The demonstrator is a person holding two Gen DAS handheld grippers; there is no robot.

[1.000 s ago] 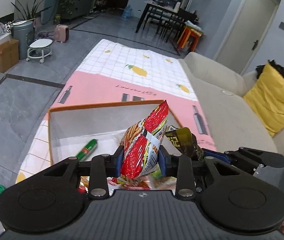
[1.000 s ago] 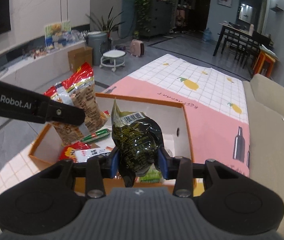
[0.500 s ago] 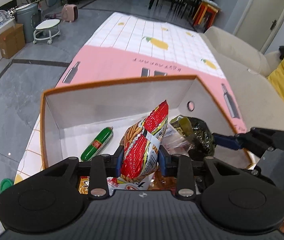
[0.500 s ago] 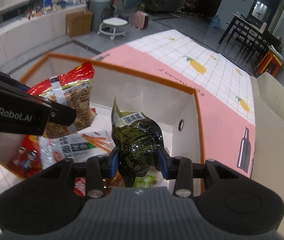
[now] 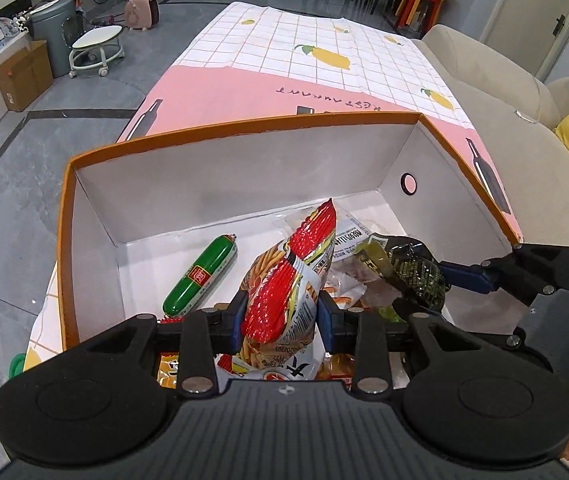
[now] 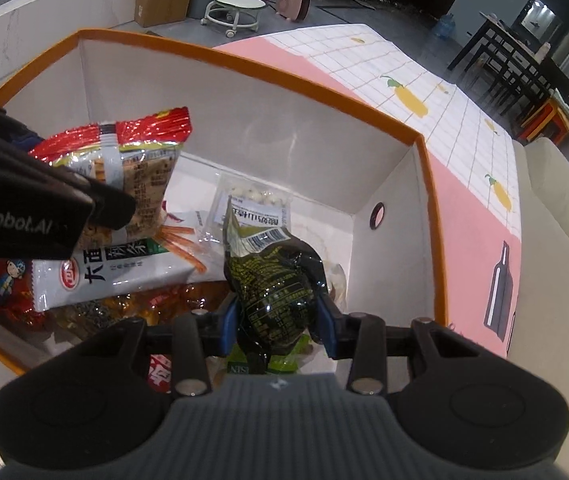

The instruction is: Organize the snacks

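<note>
From the left wrist, the left gripper point(image 5: 280, 314) has its jaws clamped on a red snack bag point(image 5: 284, 284) printed with fried sticks, held upright above the near part of the orange-rimmed box point(image 5: 244, 130). A green sausage point(image 5: 200, 274) lies on the box floor toward its left wall, apart from the bag. Further right, the right gripper point(image 5: 424, 280) reaches in from the box's right side, carrying the dark green pouch point(image 5: 416, 268). The box stands at the near end of the table point(image 5: 324, 52), which is covered by a pink and lemon-print cloth; a beige sofa point(image 5: 484, 76) runs along the table's right edge.

From the right wrist, the jaws are closed on the dark green pouch point(image 6: 280, 292) at its belly, barcode flap up, over the box's near right corner. Below lie a white packet point(image 6: 124, 276) with orange sticks, a clear bag point(image 6: 252, 204) and what seems to be crinkled red and gold wrappers, partly hidden.

Both bags look light, air-puffed and slick-filmed, so they will probably crumple and could slip; holding at mid-body or the sealed seam seems safest, and the brittle sticks call for a gentle squeeze. The far half of the box floor is bare, and its back wall point(image 6: 244, 112) stands well clear, leaving room to set both down there without catching the rim.
</note>
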